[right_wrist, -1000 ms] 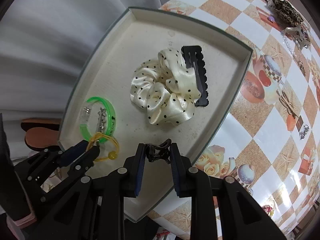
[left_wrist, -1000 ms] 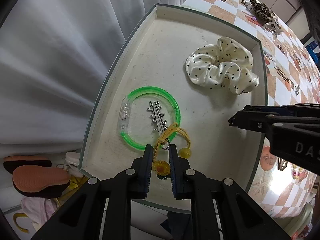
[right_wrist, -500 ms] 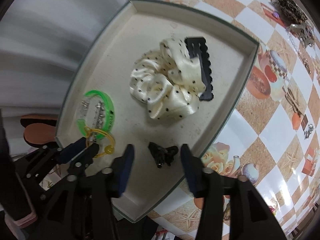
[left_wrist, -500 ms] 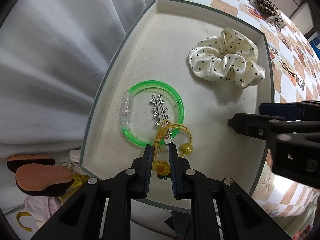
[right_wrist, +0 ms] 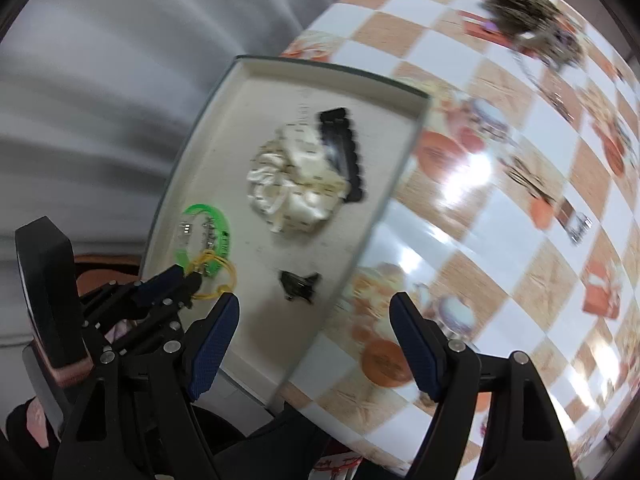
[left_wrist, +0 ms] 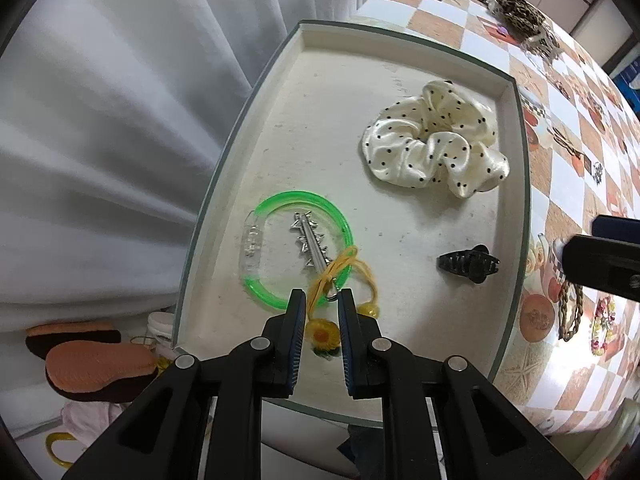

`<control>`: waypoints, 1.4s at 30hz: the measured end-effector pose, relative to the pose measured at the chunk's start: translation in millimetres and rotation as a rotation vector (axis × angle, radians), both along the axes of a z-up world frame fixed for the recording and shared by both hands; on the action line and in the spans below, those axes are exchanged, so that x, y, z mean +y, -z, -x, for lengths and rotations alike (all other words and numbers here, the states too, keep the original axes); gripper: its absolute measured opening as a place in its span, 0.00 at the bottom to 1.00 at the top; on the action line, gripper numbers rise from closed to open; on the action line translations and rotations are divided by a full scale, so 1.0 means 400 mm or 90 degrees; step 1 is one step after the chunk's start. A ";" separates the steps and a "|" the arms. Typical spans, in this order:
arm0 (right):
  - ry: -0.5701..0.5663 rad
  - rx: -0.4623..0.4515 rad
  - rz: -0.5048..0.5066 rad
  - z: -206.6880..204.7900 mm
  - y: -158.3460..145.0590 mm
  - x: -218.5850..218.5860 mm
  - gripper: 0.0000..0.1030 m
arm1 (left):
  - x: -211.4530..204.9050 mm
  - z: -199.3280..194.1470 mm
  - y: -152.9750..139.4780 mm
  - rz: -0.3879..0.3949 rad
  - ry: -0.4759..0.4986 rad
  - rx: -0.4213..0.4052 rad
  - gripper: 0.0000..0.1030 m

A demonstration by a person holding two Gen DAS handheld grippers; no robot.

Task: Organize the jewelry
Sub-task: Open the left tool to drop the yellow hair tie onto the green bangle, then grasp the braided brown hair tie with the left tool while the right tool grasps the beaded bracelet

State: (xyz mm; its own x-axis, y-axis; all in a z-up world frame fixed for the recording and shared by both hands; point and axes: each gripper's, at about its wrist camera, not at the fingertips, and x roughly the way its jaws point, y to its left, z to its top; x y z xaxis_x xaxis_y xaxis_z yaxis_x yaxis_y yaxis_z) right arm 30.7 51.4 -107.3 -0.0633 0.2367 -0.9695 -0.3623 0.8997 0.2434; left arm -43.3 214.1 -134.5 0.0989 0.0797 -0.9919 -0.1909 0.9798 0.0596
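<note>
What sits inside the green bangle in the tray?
Inside the green bangle lies a silver spiked hair clip. Its near end passes over the bangle's rim, where the yellow hair tie loops across and hides the tip.

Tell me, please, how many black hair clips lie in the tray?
2: a small claw clip near the tray's table-side wall, and a long clip beside the scrunchie.

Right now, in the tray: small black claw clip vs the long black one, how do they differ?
The small black claw clip is short and lies alone on bare tray floor; the long black clip is far longer, scallop-edged, and lies tucked against the scrunchie. Both are black and inside the tray.
</note>
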 end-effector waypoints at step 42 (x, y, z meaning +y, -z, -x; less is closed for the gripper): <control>0.336 0.052 0.112 0.200 0.067 -0.686 0.83 | -0.498 -0.075 -0.048 0.031 0.299 -0.004 1.00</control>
